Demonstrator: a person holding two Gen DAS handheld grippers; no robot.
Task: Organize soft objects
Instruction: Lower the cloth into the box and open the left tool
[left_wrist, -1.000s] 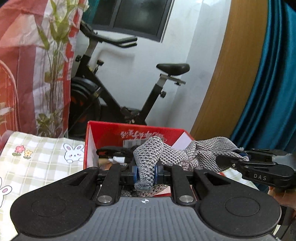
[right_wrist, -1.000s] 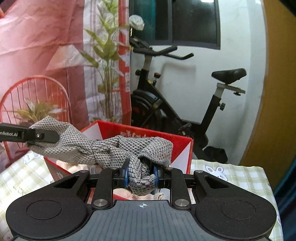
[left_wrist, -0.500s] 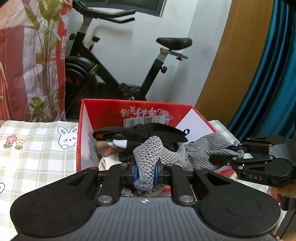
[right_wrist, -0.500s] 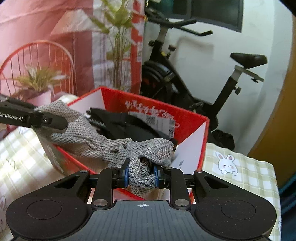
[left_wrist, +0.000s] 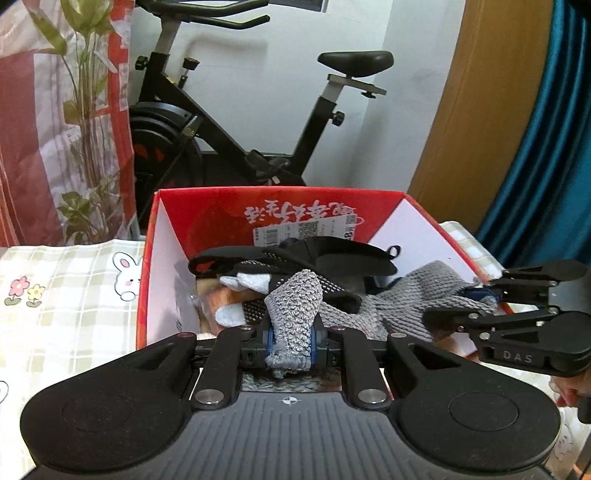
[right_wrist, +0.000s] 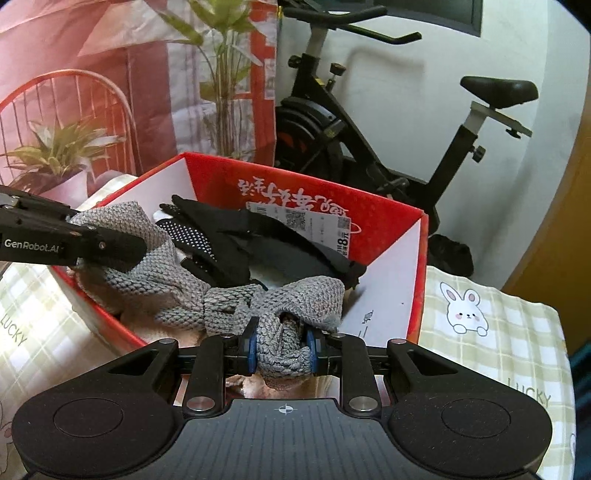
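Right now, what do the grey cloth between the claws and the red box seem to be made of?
Grey cloth: looks like coarse knitted yarn, matte; loops show and it sags and bunches between the two claws. Red box: probably printed cardboard, slightly glossy red face, plain white inner walls, thin stiff folded edges, a paper label stuck on.

A surface draped in a pale green checked cloth (left_wrist: 70, 317) printed with rabbits, small flowers and the word LUCKY is carrying the load, the cloth showing on both sides of the box. An open red cardboard box (right_wrist: 388, 218) with white inner walls is sitting directly on this cloth, a printed shipping label facing inward on its far wall. At the far left edge, a pink pot (right_wrist: 70, 186) holding a green plant is standing just behind the cloth; whether it is resting on the same surface cannot be told.
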